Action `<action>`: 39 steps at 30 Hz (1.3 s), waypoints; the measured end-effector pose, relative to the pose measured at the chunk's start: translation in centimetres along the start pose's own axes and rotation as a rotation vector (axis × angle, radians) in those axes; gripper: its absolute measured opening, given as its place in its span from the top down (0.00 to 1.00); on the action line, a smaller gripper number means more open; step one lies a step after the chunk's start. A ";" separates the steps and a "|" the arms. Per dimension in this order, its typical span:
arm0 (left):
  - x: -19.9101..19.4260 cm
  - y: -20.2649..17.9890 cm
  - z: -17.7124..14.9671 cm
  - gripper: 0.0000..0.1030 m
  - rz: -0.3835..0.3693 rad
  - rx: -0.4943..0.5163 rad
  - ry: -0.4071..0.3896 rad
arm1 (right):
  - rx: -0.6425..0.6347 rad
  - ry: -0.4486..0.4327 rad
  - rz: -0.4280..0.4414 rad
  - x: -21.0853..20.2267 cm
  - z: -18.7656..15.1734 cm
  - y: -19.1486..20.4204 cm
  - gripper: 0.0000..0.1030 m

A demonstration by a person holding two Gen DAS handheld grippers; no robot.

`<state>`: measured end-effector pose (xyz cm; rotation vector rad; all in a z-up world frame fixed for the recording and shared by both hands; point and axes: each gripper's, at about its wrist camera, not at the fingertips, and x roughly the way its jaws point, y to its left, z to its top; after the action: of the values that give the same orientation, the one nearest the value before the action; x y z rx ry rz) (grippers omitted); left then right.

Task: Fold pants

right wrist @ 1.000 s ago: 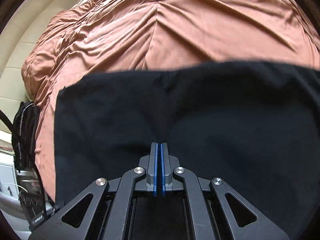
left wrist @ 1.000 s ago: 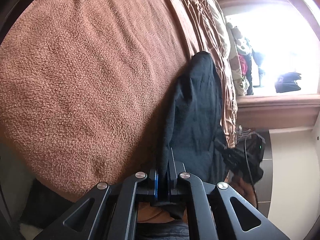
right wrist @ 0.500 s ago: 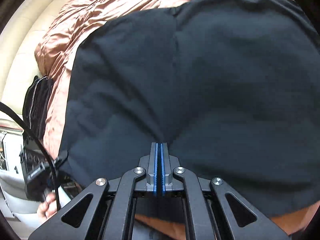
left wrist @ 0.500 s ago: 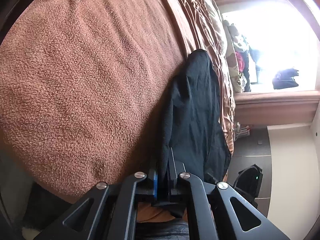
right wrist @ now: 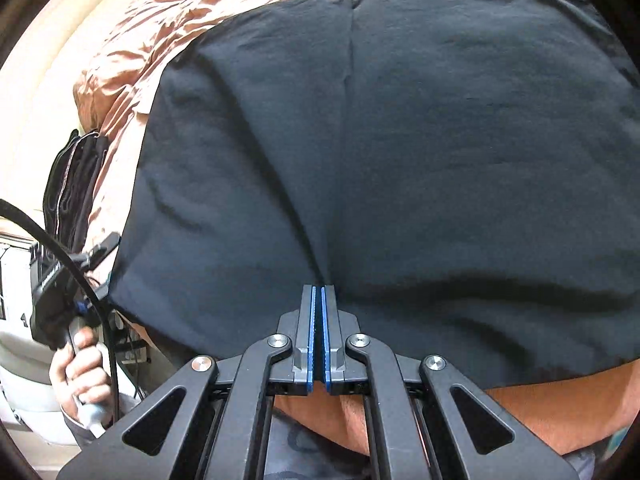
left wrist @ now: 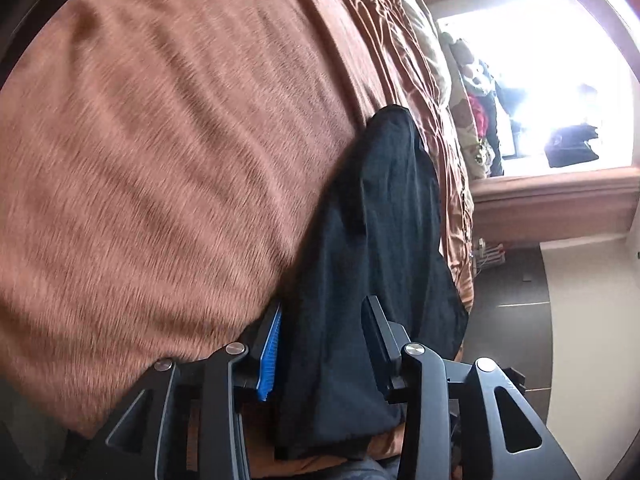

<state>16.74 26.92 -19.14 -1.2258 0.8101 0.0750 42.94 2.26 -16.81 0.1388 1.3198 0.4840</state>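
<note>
The black pants (right wrist: 400, 140) lie folded on a bed and fill most of the right wrist view. My right gripper (right wrist: 319, 290) is shut on their near edge, and the cloth puckers at its tips. In the left wrist view the pants (left wrist: 380, 240) run as a narrow dark strip along the bed's side. My left gripper (left wrist: 324, 308) has its jaws opening, with the cloth lying loose between them and the pads off it. A hand (right wrist: 80, 372) holding the left gripper's handle shows at the left edge of the right wrist view.
A fuzzy brown blanket (left wrist: 160, 160) covers the bed, with a wrinkled satin bedspread (right wrist: 160, 20) beyond. A dark bag (right wrist: 76, 180) stands beside the bed. A bright window (left wrist: 560, 80) over a wooden sill (left wrist: 552, 200) and dark floor tiles (left wrist: 516, 300) lie to the right.
My left gripper's jaws have opened off the pants. My right gripper has carried its edge of the pants across the bed, so the black cloth now fills its view.
</note>
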 end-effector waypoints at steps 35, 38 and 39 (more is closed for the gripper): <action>0.9 -19.9 -2.8 0.96 -0.046 0.407 0.005 | 0.112 -0.232 0.232 -6.8 -3.1 -7.7 1.00; 1.7 -22.6 -3.8 0.96 -0.051 0.451 0.016 | 0.135 -0.265 0.256 -8.3 -4.1 -9.7 0.98; 1.9 -23.1 -4.1 0.96 -0.051 0.462 0.021 | 0.146 -0.277 0.261 -8.7 -4.4 -10.3 0.95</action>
<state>26.77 14.09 -2.08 -0.8102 0.7609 -0.1595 40.00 -11.32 -13.89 0.4878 1.0678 0.5666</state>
